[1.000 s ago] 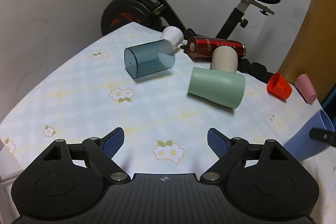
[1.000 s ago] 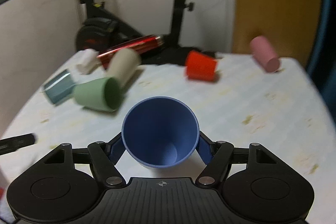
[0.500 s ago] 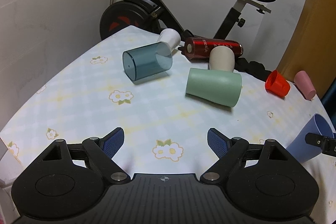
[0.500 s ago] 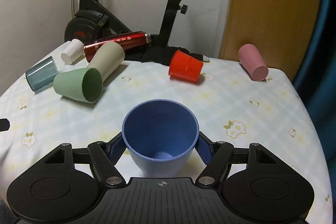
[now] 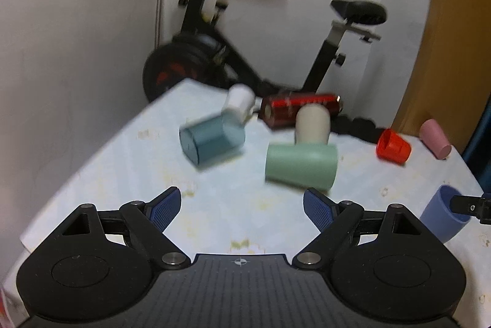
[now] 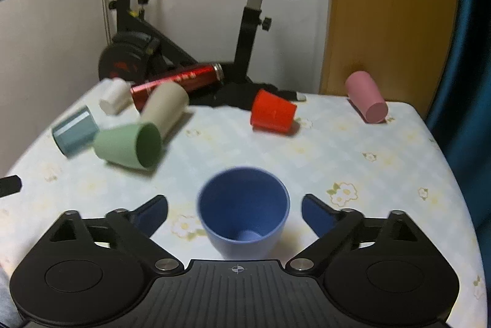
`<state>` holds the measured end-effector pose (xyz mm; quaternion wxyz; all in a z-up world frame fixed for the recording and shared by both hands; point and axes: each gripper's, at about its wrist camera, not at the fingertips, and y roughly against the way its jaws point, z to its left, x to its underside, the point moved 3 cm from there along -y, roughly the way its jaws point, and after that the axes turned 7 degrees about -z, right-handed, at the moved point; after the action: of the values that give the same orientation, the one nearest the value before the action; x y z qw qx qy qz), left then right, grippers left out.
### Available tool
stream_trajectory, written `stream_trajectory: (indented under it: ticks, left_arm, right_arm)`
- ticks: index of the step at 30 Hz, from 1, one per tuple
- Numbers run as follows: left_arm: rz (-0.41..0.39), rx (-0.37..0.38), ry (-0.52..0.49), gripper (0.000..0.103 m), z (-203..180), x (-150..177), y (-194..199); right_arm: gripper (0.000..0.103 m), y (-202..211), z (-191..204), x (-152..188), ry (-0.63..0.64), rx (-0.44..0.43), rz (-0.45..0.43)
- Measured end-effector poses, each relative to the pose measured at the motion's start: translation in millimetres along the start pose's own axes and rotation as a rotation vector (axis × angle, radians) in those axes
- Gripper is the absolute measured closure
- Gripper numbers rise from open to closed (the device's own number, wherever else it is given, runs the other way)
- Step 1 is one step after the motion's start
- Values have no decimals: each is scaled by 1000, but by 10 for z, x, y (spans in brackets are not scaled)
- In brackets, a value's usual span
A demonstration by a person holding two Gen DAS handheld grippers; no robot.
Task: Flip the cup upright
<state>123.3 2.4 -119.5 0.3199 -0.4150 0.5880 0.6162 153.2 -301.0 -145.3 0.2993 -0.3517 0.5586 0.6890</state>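
Observation:
A blue cup (image 6: 244, 212) stands upright on the flowered tablecloth (image 6: 353, 156), mouth up, between the spread fingers of my right gripper (image 6: 234, 212). The jaws are open and do not touch it. The same cup shows at the right edge of the left wrist view (image 5: 442, 217), with a right finger (image 5: 468, 206) beside its rim. My left gripper (image 5: 242, 205) is open and empty above the near left of the table. Ahead of it a mint green cup (image 5: 300, 165) and a teal cup (image 5: 211, 140) lie on their sides.
A beige cup (image 6: 165, 107), a white cup (image 6: 115, 96), a red cup (image 6: 273, 114) and a pink cup (image 6: 366, 100) lie on their sides further back. A red bottle (image 6: 181, 80) lies at the far edge. An exercise bike (image 5: 233, 51) stands behind the table.
My right gripper has opened and let go of the blue cup, which now stands upright on the table. My left gripper has pulled back and risen slightly.

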Motion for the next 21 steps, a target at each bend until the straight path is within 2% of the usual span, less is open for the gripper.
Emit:
stream_trajectory:
  ticks: [2,11,16,21]
  left_arm:
    - [-39,9,-29,10,-32,-112,131]
    - [-199,106,-67,0,-104,-534,900]
    - [-290,163,-103,0,-190,-670,1412]
    - [-325,209,-111,0,-258,-742,1742]
  right_arm:
    - [0,116,36,-52,-5,-4,-10]
    - [0,961,255,-253,8,22,-108]
    - [0,1538,324,-337,-6,31,-173]
    - [0,2032,351,-356,7,50,-219]
